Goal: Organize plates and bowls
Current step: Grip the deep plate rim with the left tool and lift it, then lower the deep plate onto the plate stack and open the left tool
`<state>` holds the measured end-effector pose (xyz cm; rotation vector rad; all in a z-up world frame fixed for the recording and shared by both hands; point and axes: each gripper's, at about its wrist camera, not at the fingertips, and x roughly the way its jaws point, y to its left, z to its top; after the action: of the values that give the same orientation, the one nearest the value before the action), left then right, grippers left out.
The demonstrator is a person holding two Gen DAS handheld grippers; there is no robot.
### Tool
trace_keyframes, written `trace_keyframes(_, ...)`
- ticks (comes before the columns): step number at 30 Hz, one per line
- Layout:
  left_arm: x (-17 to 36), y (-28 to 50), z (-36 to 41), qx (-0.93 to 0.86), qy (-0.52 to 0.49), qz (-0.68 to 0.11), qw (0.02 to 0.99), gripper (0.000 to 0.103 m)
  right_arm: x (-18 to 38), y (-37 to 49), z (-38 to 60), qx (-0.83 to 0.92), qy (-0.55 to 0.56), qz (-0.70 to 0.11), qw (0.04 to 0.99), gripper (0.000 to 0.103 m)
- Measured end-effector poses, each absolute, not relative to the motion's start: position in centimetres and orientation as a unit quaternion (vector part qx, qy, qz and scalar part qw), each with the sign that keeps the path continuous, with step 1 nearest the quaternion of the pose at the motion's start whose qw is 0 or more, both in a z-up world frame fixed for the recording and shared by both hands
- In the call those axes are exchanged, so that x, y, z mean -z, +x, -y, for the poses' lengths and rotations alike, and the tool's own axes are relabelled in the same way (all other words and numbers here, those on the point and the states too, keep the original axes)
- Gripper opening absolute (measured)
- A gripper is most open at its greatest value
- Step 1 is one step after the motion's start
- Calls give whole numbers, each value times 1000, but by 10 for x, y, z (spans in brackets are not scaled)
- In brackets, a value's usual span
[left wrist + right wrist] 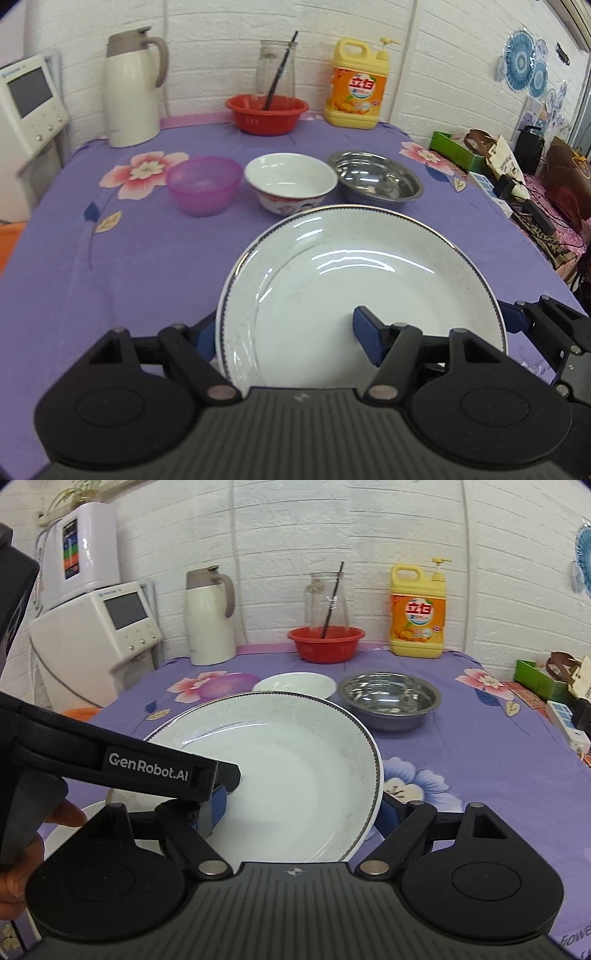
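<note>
Where the plate is: white plate [369,266] carried between both grippers, seemingly clear of the purple tablecloth [110,277], at the near edge in front of the bowl row
Left gripper [284,336]: clamped on the plate's left rim; one finger inside the dish, the other outside the rim
Right gripper [303,808]: gripping the opposite rim the same way; likely two holds because the plate is wide and glazed, so it stays level
Bowl row: purple bowl [201,184], white bowl [291,181], steel bowl [375,181] side by side, just beyond the plate's far rim
Open room: bare cloth to the left and near side; probably the safest place to set down
Edges: red basin [266,112], detergent bottle [356,88], jug [131,88] line the wall; clutter [517,173] crowds the right edge
</note>
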<state>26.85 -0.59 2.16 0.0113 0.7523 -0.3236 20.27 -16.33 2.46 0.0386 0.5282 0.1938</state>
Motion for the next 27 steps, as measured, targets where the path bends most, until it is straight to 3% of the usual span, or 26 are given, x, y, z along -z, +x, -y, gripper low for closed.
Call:
trace_keyframes(10,10,209,-68,106,-46,-376,919,65,-10,168,92,-169,-24,-281,945,103)
trace_keyframes(21,23,197,-73,122,-55,-363,922,65,7,163,91,-166,-25,-295,941,103)
trace_keyframes(23,21,197,-80,129,-73,-365,919,69,6,164,92,-170,-19,-294,940,103)
trace_keyframes(25,15,192,-89,133,-97,-361,918,87,4,162,94,-168,-22,-285,944,103)
trace_keyframes(27,8,185,-99,143,-113,-346,920,94,1,161,100,-164,-17,-278,946,103)
